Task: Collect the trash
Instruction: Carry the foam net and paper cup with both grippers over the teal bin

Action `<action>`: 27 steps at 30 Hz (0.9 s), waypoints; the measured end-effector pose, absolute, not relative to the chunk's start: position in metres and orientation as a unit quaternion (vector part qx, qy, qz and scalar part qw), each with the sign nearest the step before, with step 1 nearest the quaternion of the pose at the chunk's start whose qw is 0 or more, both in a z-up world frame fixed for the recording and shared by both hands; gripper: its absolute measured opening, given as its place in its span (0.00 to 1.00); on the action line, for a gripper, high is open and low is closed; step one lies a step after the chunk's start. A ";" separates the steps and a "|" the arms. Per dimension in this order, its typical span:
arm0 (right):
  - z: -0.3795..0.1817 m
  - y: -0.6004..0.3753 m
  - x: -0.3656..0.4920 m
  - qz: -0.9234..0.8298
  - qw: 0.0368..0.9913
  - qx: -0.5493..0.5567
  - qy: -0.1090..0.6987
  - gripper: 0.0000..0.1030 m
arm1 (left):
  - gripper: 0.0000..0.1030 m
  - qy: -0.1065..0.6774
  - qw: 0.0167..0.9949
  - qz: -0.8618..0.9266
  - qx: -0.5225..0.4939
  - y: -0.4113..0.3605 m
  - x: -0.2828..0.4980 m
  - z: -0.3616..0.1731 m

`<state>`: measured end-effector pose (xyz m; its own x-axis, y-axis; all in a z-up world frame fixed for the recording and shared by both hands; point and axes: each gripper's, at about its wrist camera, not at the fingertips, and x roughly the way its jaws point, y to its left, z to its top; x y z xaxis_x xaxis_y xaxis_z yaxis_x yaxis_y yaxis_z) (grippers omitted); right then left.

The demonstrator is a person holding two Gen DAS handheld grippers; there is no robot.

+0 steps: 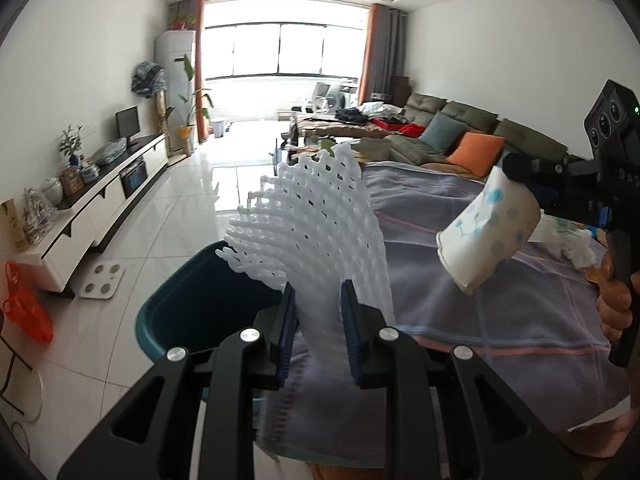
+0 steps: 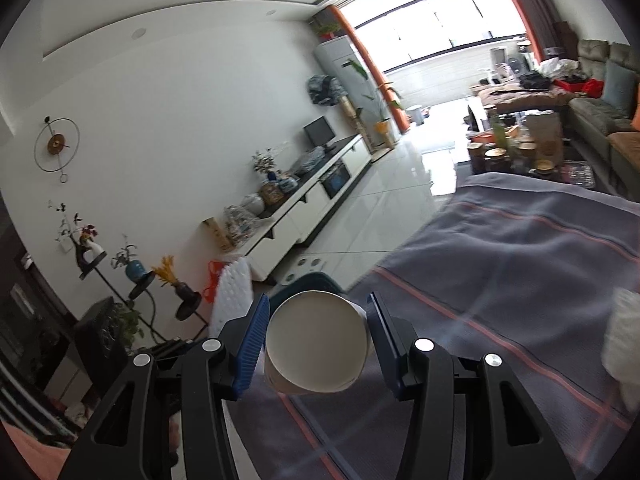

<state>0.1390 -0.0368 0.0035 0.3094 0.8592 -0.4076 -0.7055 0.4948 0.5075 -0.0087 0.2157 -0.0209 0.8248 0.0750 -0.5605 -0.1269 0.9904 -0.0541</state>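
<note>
Beside the grey cloth-covered table (image 1: 500, 312), on its left side, a dark teal plastic bin (image 1: 192, 312) is standing on the pale tiled floor (image 1: 168, 216). A white bathroom scale (image 1: 102, 282) is lying on that floor left of the bin, and an orange plastic bag (image 1: 24, 308) is hanging further left, near the long white and black TV cabinet (image 1: 100, 196).

The left gripper (image 1: 320, 320) is holding a white foam fruit net (image 1: 316, 232): its blue pads are pressing on the lower end of the net, with the jaws close together, and the net is fanning upward above the right edge of the bin and the left edge of the table.

To the right of the net, the right gripper (image 1: 516, 170) is carrying a white paper cup with blue and grey dots (image 1: 488, 236) above the table. In the right wrist view the jaws of this gripper (image 2: 316, 344) are standing moderately apart and are clamping the cup (image 2: 316, 344) on its two sides, with the open mouth facing the camera. The bin (image 2: 304, 284) is showing just behind the cup, at the left edge of the table (image 2: 520, 280).

At the far right of the table, some crumpled white paper (image 1: 572, 240) is lying on the cloth, beside the person's hand (image 1: 614, 300) that is gripping the black handle.
</note>
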 end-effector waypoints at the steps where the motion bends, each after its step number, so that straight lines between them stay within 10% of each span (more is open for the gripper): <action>1: 0.004 -0.028 0.141 0.494 0.797 0.118 0.327 0.49 | 0.23 0.294 0.953 0.059 -0.046 0.220 -0.007 -0.022; 27: -0.037 0.114 0.172 0.492 0.771 0.050 0.401 0.50 | 0.35 0.389 0.908 0.112 -0.108 0.301 0.043 -0.087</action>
